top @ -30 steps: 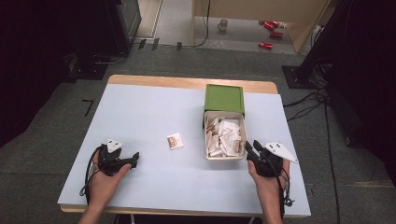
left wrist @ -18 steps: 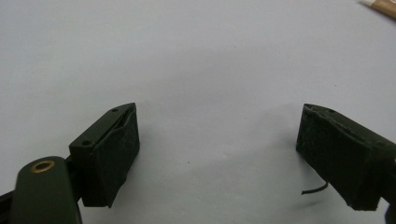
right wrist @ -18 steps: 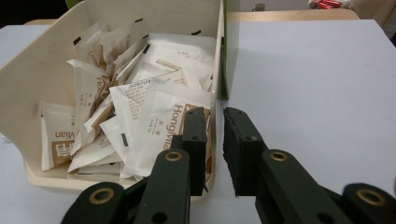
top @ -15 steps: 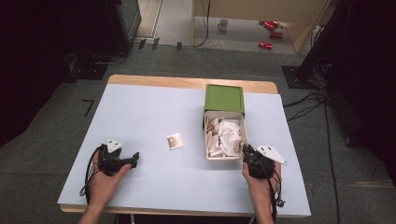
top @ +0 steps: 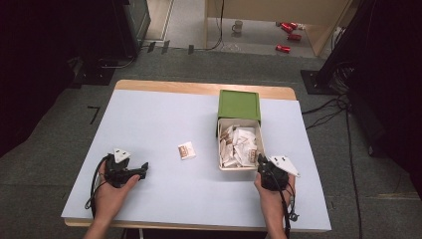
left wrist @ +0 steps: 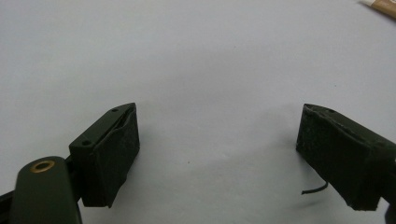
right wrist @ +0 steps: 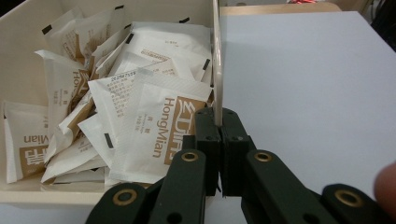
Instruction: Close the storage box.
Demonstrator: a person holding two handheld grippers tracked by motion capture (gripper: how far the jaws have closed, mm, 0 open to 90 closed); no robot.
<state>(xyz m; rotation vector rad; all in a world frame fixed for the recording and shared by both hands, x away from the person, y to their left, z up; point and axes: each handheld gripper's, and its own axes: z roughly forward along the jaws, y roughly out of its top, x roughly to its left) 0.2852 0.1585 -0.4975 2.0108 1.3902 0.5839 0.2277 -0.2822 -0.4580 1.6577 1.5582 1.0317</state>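
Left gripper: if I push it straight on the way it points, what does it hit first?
Nothing close. The left gripper, jaws open, faces bare table; the lone packet seems the first thing roughly ahead, perhaps slightly off line.

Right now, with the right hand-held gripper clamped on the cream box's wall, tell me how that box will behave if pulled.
The cream box probably slides easily: it looks light, filled with thin sachets. Its thin wall may flex between the right hand-held gripper's shut jaws. Gripped at one corner, it could swivel.
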